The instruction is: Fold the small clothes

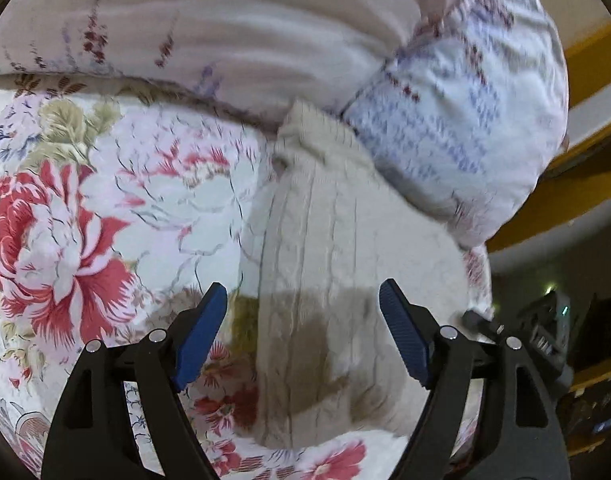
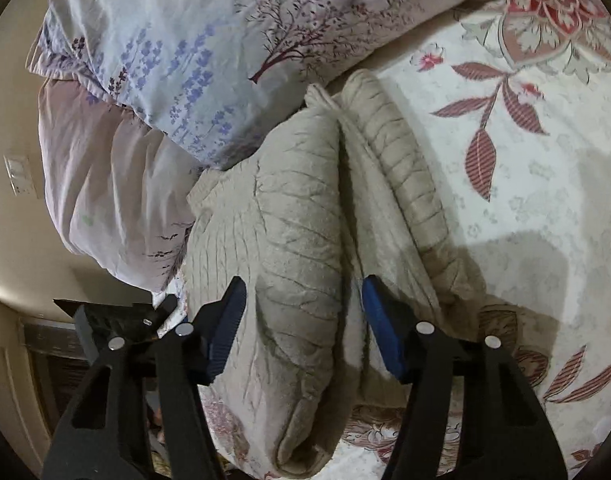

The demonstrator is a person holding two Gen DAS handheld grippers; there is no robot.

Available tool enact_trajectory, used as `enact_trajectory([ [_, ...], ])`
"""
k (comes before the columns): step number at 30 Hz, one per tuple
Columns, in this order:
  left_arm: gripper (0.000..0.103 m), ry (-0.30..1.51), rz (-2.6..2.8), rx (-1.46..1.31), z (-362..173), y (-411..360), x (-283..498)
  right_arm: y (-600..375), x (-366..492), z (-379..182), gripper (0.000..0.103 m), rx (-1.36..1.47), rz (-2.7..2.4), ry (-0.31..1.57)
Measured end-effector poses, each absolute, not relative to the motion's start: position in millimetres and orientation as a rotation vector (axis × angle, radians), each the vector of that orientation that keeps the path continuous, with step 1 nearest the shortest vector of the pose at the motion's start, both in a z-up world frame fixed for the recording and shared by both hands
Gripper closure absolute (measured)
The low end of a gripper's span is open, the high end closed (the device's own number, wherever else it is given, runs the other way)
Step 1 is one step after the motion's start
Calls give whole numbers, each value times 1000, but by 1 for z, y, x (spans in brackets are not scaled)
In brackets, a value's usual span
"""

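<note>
2 grippers: both over 1 cream knitted garment on a bed.
Sweater point(image 1: 345, 240): lies on the flowered bedsheet point(image 1: 105, 200), its far end at 12 o'clock tucked against the pillow point(image 1: 465, 128); it looks partly folded, doubled into long rolls.
Left gripper point(image 1: 303, 336): jaws spread wide above the knit, nothing pinched, pads clear of the cloth.
Right gripper point(image 2: 303, 320): jaws straddle 1 raised fold of the sweater point(image 2: 301, 240); whether the pads press it I cannot tell.
Why so: probably straddling the ridge to pinch it for the next fold.
Risk: the bulky knit may spring open.
</note>
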State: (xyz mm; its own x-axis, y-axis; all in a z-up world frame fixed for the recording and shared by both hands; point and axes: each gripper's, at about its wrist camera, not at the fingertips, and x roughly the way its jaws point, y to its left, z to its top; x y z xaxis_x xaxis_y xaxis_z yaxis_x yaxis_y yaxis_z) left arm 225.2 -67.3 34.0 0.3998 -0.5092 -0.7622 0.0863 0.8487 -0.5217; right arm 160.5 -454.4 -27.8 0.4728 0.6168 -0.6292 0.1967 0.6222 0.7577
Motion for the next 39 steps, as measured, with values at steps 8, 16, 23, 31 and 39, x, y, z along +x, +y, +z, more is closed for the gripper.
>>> enact_trajectory([
  [8,22,1051,-357,-168,37,-91,210,-462,153,-34,52,925,235,1092],
  [16,22,1012,-314,-38,41,-107,209,-453,151,-22,45,842,199,1092],
  [23,20,1002,-295,7,40,-111,208,-437,158,-28,60,835,284,1124],
  [31,20,990,-276,50,40,-116,207,-439,165,-33,83,874,317,1092],
  [39,19,981,-248,66,46,-118,208,-432,165,1,87,706,304,992],
])
